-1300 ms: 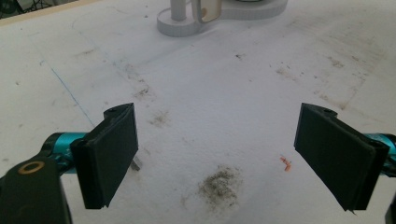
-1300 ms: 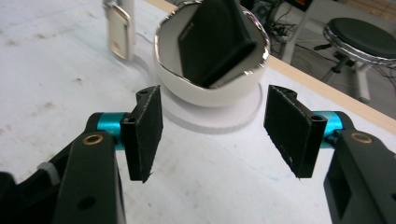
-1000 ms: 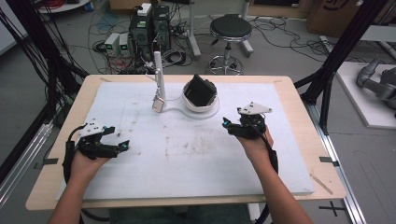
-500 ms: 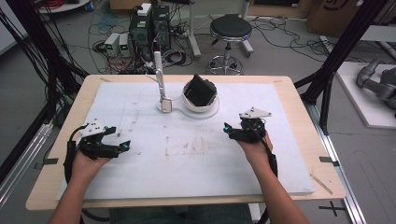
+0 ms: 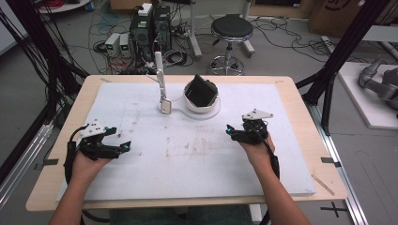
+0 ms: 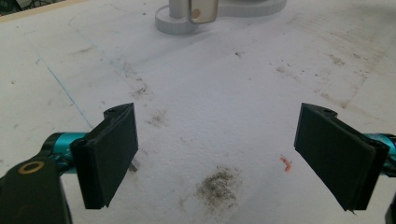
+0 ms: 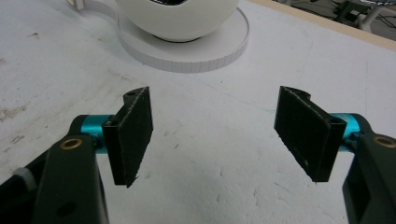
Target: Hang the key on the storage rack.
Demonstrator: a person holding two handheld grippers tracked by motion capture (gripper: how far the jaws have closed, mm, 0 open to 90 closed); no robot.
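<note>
A white bowl [image 5: 199, 106] sits on a round white disc [image 5: 214, 112] at the back middle of the white mat [image 5: 197, 159], with a black object [image 5: 201, 90] resting in it. Beside it on the left stands a thin white post [image 5: 161, 79] with a small tag [image 5: 165, 107] hanging at its foot. My left gripper [image 5: 119, 139] rests low over the mat's left side, jaws wide open and nothing between them [image 6: 217, 154]. My right gripper [image 5: 231, 132] is at the right, below the bowl, also open and holding nothing [image 7: 215, 140]. The bowl [image 7: 177, 18] lies a short way ahead of it.
The mat is stained with grey smudges [image 6: 217, 184] and covers a wooden table [image 5: 309, 117]. Behind the table stand a black stool [image 5: 230, 33] and computer boxes with cables [image 5: 150, 28]. Black frame legs [image 5: 338, 61] stand at both sides.
My right gripper has drawn back a little toward the person. The left gripper, the bowl and the post stay where they were.
</note>
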